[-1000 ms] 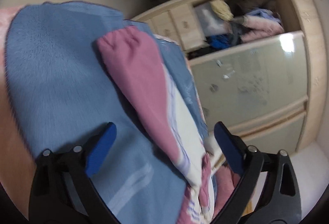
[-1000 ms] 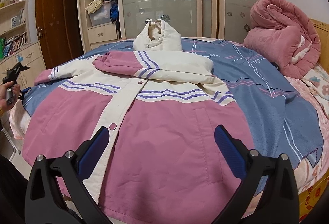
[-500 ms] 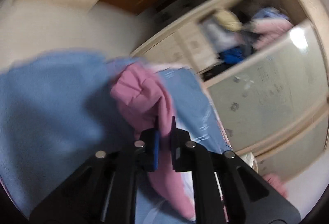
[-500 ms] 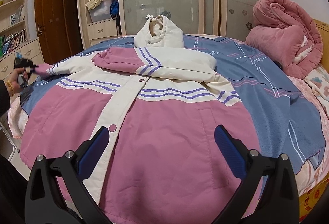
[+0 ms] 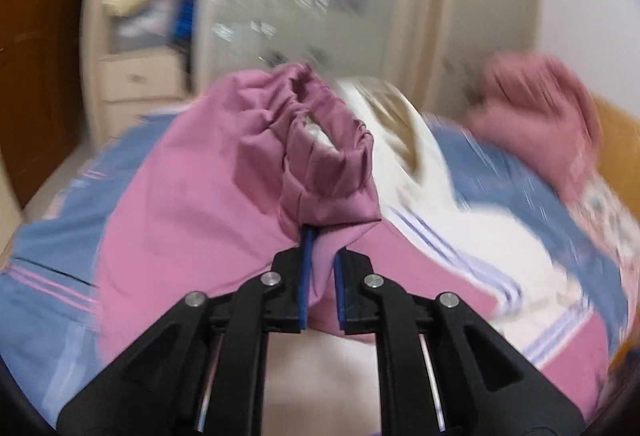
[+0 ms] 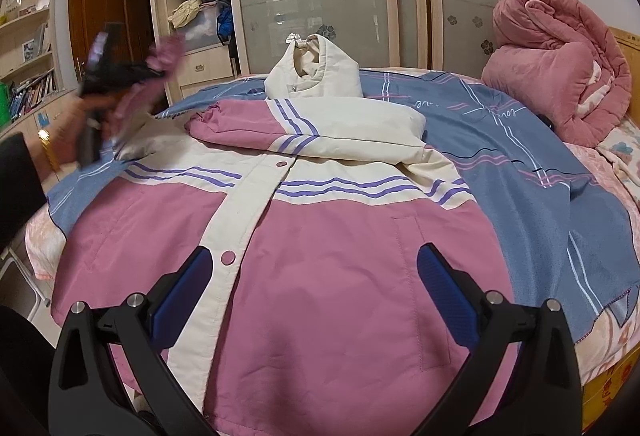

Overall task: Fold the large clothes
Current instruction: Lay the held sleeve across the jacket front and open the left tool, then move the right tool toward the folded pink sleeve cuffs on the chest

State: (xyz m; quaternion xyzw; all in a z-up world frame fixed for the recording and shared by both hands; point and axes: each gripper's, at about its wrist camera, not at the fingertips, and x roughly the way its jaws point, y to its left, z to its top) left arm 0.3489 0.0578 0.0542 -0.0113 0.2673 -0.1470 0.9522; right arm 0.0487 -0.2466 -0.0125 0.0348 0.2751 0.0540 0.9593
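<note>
Pink-and-cream jacket point(image 6: 320, 256) lies flat, front up, on the blue bedspread point(image 6: 520, 163), one sleeve already folded across the chest. Left gripper point(image 5: 320, 268) pinches the left sleeve cuff point(image 5: 320, 155), lifted at the far left; jaws just closed on it. Right gripper point(image 6: 316, 296) spread, empty, over the near hem. Carry the cuff across level, lay it smooth over the chest.

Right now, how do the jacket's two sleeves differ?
One sleeve lies folded flat across the jacket's chest; the other sleeve is lifted off the bed. The folded sleeve is free of either gripper; the raised one's pink cuff is pinched in the left gripper, whose jaws have just been closing. The right gripper hangs open. Both sleeves are pink and cream.
</note>
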